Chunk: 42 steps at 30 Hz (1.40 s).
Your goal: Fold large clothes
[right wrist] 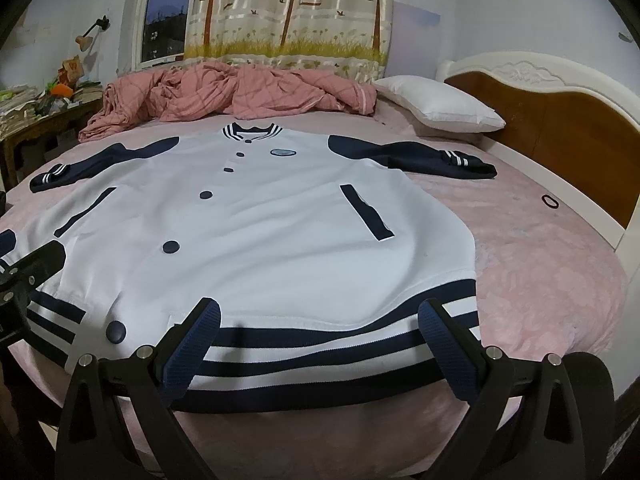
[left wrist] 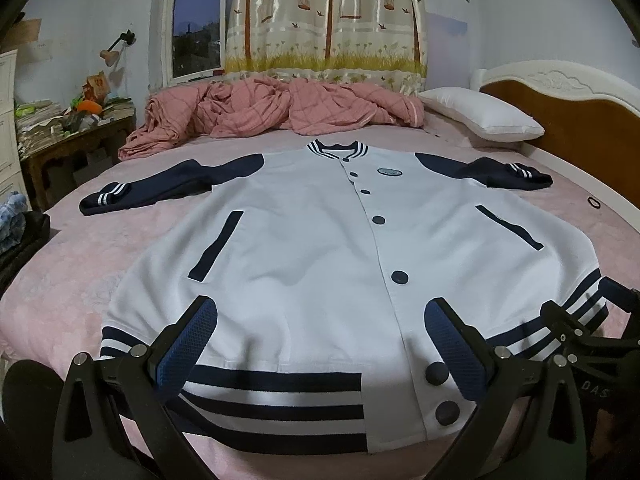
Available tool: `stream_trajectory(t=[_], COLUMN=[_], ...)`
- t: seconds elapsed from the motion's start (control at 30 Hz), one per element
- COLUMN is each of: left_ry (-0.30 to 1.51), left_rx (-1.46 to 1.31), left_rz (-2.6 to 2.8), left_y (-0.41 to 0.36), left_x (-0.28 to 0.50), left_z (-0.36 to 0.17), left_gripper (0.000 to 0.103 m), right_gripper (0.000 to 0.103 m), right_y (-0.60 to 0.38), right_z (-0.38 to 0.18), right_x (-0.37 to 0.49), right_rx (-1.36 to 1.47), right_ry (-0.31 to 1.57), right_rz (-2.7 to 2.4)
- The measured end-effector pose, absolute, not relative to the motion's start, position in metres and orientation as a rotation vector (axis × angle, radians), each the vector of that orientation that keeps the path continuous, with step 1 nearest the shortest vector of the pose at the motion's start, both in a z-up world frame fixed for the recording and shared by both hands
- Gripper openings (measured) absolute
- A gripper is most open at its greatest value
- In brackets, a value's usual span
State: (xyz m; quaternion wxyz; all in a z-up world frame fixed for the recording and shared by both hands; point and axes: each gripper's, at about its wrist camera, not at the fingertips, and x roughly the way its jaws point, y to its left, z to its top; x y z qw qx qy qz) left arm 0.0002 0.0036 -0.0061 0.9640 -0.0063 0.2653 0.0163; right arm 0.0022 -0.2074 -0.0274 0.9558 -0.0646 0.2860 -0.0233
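While both claws hovered wide apart over the hem, nothing was gripped.
Left gripper (left wrist: 322, 344): jaws spread wide above the striped hem, holding nothing.
Right gripper (right wrist: 320, 340): jaws spread wide over the hem's right part, holding nothing.
Jacket (left wrist: 320, 240): one white varsity jacket, buttoned, laid flat face up on the bed, hem nearest the cameras, collar farthest.
Buttons (left wrist: 400, 277): six dark ones counted down the front in the left view.
Pockets (left wrist: 216, 246): two navy welts, one each side.
Sleeves (left wrist: 160, 184): two navy ones, spread outward, striped cuffs.
Bed sheet (left wrist: 80, 264): pink, under the jacket.
Hair tie (right wrist: 550, 201): one dark ring on the sheet, well apart from the jacket.
Quilt (left wrist: 260, 104): one pink checked heap beyond the collar.
Pillow (left wrist: 480, 114): one, white, by the headboard (left wrist: 580, 128).
Room: cluttered side table (left wrist: 76, 136) at left; window (left wrist: 196, 24) and tree-print curtain (left wrist: 324, 16) behind.
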Motion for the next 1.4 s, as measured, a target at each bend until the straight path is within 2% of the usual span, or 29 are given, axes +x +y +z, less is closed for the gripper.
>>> stream_trajectory(t=[1.4], left_ry=[0.491], left_rx=[-0.025], left_rz=[0.034], left_y=[0.0099], left_x=[-0.0035], left_z=[-0.0030], left_gripper=[0.103], right_gripper=[0.100], right_y=[-0.2130], right_z=[-0.0262], right_x=[0.0015], right_rx=[-0.106], right_ry=[0.548], right_rz=[-0.044])
